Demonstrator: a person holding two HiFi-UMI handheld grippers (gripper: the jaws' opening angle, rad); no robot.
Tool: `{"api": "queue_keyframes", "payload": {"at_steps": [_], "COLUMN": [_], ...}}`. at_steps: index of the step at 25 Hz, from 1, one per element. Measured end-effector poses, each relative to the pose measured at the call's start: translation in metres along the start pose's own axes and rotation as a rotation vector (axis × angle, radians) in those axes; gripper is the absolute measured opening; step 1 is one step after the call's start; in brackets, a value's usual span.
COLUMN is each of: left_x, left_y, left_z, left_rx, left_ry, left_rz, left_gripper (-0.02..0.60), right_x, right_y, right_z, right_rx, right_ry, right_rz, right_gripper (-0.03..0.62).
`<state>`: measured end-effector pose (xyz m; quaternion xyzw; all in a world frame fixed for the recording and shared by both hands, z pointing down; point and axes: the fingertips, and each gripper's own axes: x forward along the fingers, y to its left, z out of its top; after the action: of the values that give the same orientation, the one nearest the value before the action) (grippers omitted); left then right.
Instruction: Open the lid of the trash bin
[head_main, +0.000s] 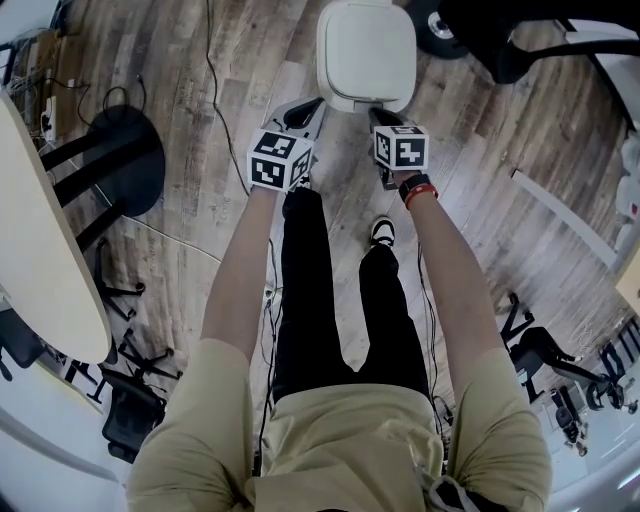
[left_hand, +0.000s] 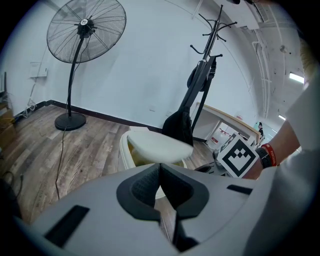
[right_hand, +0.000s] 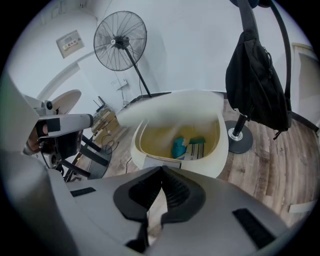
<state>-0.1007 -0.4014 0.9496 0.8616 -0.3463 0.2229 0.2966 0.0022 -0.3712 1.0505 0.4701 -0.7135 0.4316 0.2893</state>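
Standing fan (left_hand: 85, 27), hanging black bag (right_hand: 257, 75)

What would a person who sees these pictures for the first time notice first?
The white trash bin stands on the wooden floor just ahead of the person, its lid raised over a yellowish inside holding a teal item. The left gripper and right gripper are held side by side just before it, both with jaws shut and empty.
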Motion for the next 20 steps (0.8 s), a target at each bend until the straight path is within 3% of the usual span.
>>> {"api": "queue_keyframes", "payload": {"at_steps": [10, 16, 20], "left_x": [-0.012, -0.030, -0.051], "left_y": [-0.003, -0.011, -0.025], "left_z": [0.001, 0.010, 0.029], "left_rx": [0.007, 0.000, -0.007], "left_ry": [0.010, 0.009, -0.003], "left_rz": [0.011, 0.028, 0.047], "left_gripper": [0.023, 0.023, 0.023], "right_x": [-0.004, -0.024, -0.059], "right_y": [0.002, 0.014, 0.023], "right_z": [0.006, 0.016, 0.034], "right_rx": [0.006, 0.174, 0.130], "right_ry": [0.024, 0.004, -0.032], "right_rz": [-0.010, 0.029, 0.024], "right_gripper": [0.015, 0.015, 0.015]}}
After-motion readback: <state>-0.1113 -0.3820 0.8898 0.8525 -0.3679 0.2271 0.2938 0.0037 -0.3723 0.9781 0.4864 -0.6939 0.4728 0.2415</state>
